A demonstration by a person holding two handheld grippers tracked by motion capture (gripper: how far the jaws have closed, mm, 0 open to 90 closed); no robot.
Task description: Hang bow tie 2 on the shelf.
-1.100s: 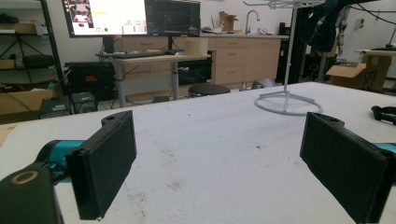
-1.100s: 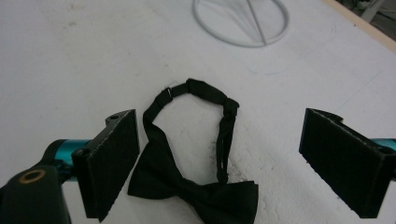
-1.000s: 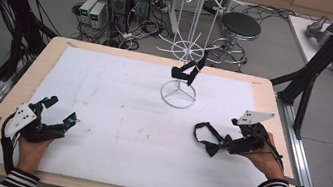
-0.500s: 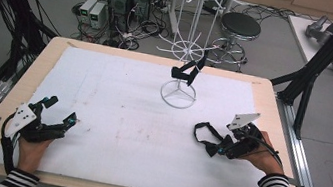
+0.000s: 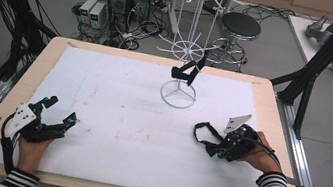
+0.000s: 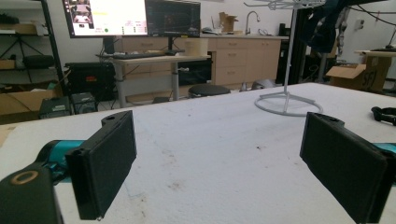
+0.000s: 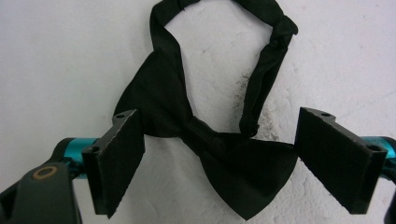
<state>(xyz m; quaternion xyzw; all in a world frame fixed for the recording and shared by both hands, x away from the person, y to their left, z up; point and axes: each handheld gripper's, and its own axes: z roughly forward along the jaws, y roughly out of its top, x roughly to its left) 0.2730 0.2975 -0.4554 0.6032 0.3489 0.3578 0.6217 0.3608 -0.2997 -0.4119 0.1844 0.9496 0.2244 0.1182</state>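
Right gripper [image 7: 219, 163] straddles the black bow tie [image 7: 205, 135] flat on the table [image 5: 118, 96], jaws just closing but not pinching; left gripper [image 6: 224, 163] waits wide open, empty.

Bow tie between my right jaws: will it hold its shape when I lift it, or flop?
The bow tie is probably floppy: soft creased fabric with a thin looped strap that would likely dangle. It looks light and unlikely to slip from the right gripper if pinched at the knot.
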